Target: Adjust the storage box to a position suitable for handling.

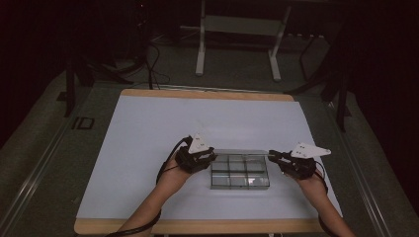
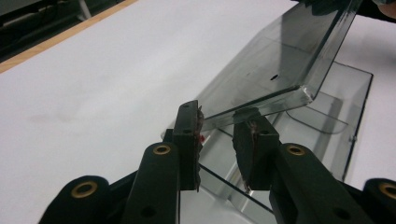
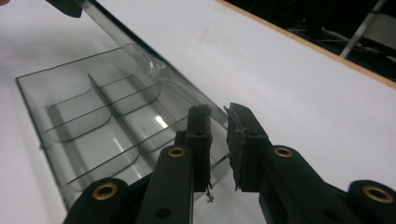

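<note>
Both grippers, left [image 1: 210,159] and right [image 1: 274,157], are clamping the lid [image 2: 280,70] at opposite ends, holding it raised over the box [image 1: 240,173] mid-table; next probably calls for swinging it evenly together.

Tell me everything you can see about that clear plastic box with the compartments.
The clear plastic box is a shallow, smoky see-through tray split by thin dividers into compartments, all apparently empty. It lies flat on the white table near the person's edge. Its hinged lid is raised and tilted. The left gripper has one lid corner between its pads, and the right gripper pinches the lid's edge at the other end.
</note>
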Available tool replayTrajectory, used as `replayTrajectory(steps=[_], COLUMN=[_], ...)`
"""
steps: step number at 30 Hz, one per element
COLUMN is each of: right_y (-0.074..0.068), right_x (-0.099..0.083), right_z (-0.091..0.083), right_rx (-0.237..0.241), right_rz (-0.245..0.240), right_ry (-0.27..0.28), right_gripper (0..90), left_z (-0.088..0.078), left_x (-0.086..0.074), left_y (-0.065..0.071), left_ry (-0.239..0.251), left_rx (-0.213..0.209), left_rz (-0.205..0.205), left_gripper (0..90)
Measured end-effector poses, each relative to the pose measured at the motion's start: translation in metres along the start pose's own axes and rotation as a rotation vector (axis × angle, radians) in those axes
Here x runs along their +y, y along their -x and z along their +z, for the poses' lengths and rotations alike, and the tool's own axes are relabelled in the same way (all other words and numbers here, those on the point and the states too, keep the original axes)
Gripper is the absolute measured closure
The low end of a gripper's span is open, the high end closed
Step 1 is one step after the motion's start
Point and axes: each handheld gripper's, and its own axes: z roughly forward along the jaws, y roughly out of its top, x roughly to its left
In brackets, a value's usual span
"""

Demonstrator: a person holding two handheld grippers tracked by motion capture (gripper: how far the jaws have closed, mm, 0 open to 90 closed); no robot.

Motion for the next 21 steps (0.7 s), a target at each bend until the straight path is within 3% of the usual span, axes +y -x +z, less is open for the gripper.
replayTrajectory(steps=[8, 21], right_y=[0.004, 0.013], right_x=[0.004, 0.016], right_z=[0.005, 0.021], right_rx=[-0.035, -0.096], right_rz=[0.013, 0.019], right_ry=[0.02, 0.03], right_gripper=[80.9, 79.6], left_z=[0.005, 0.017], left_x=[0.01, 0.02], left_y=[-0.008, -0.024], left_ry=[-0.006, 0.013], left_rx=[0.033, 0.042], left_rz=[-0.024, -0.065], left_gripper=[76.2, 77.5])
